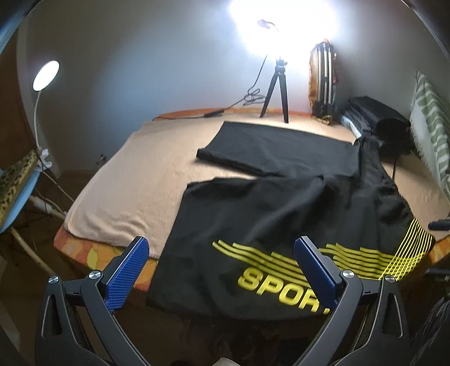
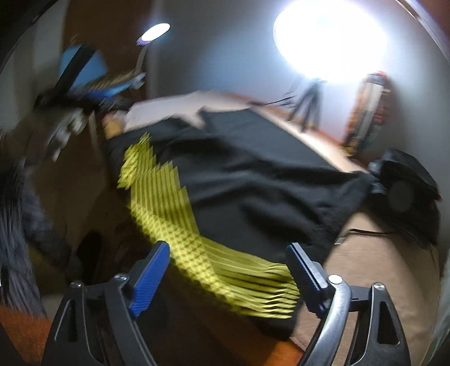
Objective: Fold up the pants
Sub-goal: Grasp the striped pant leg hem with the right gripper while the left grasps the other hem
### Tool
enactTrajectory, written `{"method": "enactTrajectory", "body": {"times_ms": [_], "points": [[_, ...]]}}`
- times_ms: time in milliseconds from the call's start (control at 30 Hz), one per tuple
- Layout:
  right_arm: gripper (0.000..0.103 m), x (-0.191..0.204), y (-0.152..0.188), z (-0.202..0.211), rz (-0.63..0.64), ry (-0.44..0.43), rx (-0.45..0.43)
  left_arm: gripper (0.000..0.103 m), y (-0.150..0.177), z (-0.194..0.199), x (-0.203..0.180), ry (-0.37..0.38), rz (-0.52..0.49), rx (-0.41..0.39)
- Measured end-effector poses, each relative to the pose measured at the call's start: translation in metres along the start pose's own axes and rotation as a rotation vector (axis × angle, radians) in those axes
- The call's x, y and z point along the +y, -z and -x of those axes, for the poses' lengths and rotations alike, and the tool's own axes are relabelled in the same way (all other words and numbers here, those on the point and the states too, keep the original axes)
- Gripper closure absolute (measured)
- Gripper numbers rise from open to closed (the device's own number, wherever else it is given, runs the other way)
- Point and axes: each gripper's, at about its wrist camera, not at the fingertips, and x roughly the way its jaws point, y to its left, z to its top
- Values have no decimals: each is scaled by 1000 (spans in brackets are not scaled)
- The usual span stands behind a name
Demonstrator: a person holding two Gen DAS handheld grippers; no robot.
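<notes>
Black pants (image 1: 281, 202) with yellow stripes and SPORT print lie spread on the bed (image 1: 132, 180). The waist end hangs over the near edge; one leg is folded back toward 12 o'clock.

Left hand-held gripper (image 1: 222, 267) jaws wide, holding nothing, hovering at the pants' near edge. Right hand-held gripper (image 2: 227, 273) also wide and empty, over the striped part; that view is blurred.

Around:
- tripod (image 1: 277, 90) with bright light (image 1: 281, 25) at 12 o'clock, its cable (image 1: 253, 95) trailing on the bed
- folded stand (image 1: 323, 81) beside it
- dark clothes pile (image 1: 377, 118) at 2 o'clock, touching the pants leg
- desk lamp (image 1: 45, 76) at 9 o'clock
- blue chair (image 1: 17, 194) off the bed's left side
</notes>
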Motion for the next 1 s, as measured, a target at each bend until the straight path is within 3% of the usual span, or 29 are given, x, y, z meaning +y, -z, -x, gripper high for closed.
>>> {"method": "enactTrajectory", "body": {"times_ms": [167, 367, 567, 700, 833, 1000], "points": [[27, 34, 13, -23, 185, 6, 103, 1, 12, -3, 18, 29, 68, 60], [34, 39, 15, -35, 239, 44, 135, 8, 29, -10, 38, 52, 158, 138], [60, 40, 11, -40, 236, 30, 148, 11, 36, -10, 44, 62, 174, 155], [75, 37, 5, -40, 206, 8, 143, 11, 36, -2, 32, 59, 76, 125], [85, 26, -5, -34, 153, -19, 123, 11, 38, 9, 3, 69, -140, 86], [94, 7, -24, -29, 93, 9, 88, 11, 44, 11, -22, 93, -306, 70]]}}
